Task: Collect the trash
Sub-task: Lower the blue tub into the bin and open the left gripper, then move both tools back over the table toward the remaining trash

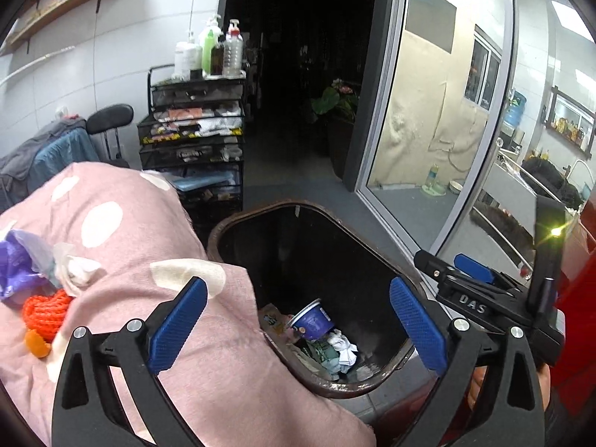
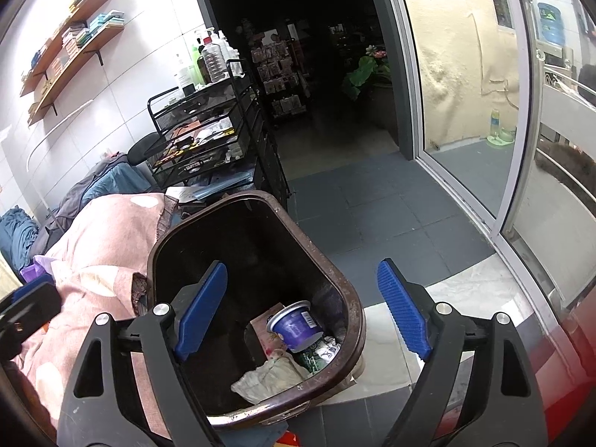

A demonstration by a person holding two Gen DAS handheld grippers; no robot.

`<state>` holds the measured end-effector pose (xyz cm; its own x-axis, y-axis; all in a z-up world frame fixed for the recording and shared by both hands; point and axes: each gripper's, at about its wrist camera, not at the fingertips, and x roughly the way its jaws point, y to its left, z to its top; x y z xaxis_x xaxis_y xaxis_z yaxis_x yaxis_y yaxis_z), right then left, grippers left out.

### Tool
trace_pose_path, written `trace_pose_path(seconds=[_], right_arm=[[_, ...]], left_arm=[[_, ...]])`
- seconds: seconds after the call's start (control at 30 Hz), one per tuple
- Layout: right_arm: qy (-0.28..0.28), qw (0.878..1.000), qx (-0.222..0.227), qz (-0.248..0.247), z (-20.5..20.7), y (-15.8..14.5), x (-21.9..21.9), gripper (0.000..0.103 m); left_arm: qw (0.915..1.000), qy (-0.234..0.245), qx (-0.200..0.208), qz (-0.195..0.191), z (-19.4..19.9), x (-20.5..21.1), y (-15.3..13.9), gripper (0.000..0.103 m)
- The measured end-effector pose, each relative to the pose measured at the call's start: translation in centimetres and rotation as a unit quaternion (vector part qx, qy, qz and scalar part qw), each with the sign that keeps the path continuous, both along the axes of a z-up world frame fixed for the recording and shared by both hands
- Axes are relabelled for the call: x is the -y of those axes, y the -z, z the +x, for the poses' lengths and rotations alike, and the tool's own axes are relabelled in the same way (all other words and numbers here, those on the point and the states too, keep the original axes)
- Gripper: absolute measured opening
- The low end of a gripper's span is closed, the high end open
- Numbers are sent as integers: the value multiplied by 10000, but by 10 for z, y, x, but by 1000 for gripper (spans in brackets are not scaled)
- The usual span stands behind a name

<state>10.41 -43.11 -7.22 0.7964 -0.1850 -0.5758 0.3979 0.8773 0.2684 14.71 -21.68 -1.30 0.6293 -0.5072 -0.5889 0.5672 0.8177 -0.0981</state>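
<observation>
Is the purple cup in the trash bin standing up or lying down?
Lying down. The purple cup rests on its side atop wrappers at the bottom of the brown bin, its open mouth facing sideways.

left tool (image 1: pixel 298 324): two black skeletal arms with triangular cut-outs, each tipped by a blue ribbed pad
left tool screws: round silver bolt heads at the arm pivots, two on each side
right tool (image 2: pixel 301 309): same build, black arms, blue ribbed pads, silver bolts
right tool, seen from the left wrist view: black body with raised letters "DAS", a black upright post, a small lit yellow lamp
clothing: red sleeve (image 1: pixel 573 320) at the right edge
</observation>
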Motion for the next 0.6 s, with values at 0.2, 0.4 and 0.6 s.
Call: trace_pose_path(seconds=[0.2, 0.4, 0.6], right_arm=[[-133, 9999, 47, -36, 2, -2, -11, 83], [-374, 9990, 188, -137, 3, -11, -35, 84], [-771, 9963, 309, -217, 10, -22, -67, 85]], left_arm=[[9997, -133, 187, -77, -15, -17, -6, 97], [9986, -378, 275, -239, -26, -41, -10, 97], [9962, -737, 347, -310, -32, -74, -12, 97]])
